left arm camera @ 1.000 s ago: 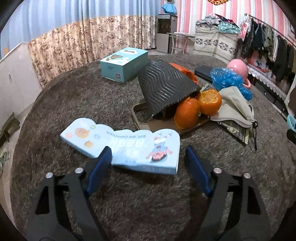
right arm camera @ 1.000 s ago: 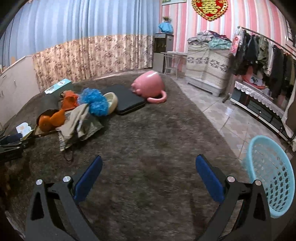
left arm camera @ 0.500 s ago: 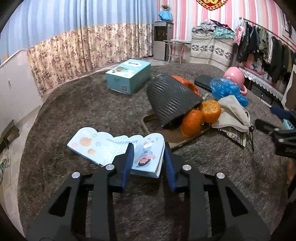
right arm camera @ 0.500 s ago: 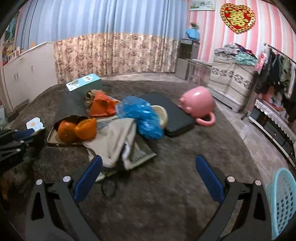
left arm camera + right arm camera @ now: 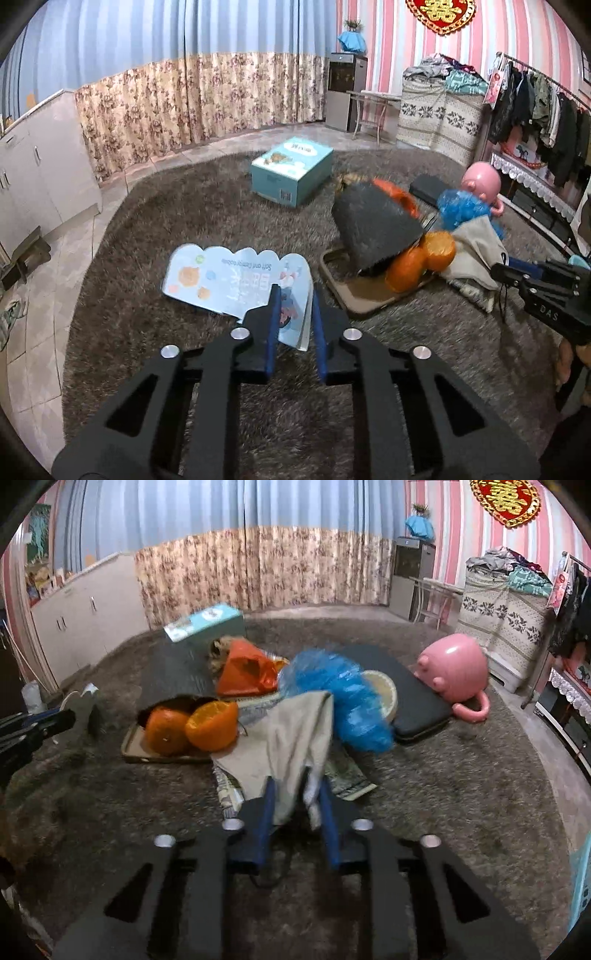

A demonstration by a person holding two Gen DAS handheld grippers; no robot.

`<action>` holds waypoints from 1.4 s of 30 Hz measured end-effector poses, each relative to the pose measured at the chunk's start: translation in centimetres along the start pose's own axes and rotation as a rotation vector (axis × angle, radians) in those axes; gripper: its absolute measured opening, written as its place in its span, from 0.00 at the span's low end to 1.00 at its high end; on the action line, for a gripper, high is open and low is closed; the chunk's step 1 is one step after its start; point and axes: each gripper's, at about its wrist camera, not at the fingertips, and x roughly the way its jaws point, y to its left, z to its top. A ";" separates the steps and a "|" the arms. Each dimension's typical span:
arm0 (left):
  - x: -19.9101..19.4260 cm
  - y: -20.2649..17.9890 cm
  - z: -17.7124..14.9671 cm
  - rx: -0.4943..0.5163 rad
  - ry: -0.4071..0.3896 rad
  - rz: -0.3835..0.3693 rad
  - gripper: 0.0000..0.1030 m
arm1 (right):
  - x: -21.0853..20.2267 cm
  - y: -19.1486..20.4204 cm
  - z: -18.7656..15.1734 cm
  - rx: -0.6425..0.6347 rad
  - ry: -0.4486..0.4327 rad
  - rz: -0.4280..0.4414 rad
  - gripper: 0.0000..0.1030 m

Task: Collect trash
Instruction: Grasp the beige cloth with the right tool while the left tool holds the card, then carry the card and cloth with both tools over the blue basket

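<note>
Left gripper (image 5: 294,314), jaws closing narrow on the blue packet (image 5: 236,278); right gripper (image 5: 295,801), jaws clamped on the beige cloth (image 5: 291,738) at twelve o'clock.

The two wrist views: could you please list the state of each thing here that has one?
Left gripper: jaws closing on the light-blue wrapper, its near end between them.
Right gripper: shut on the beige cloth.
Dark ribbed bin: tipped on its side.
Pink mug: upside down on the carpet.
One orange: cut open.
Teal box: closed.
</note>
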 end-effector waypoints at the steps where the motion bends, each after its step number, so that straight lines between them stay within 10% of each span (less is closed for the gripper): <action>1: -0.3 -0.1 0.1 -0.002 -0.006 -0.005 0.11 | -0.8 -0.4 -0.1 0.010 -0.013 0.005 0.18; 21: -7.3 -8.5 3.5 0.050 -0.098 -0.228 0.03 | -14.6 -8.7 -4.0 0.125 -0.173 -0.166 0.17; 42: -8.4 -27.4 5.1 0.303 -0.115 -0.479 0.02 | -22.7 -20.3 -9.1 0.354 -0.228 -0.415 0.17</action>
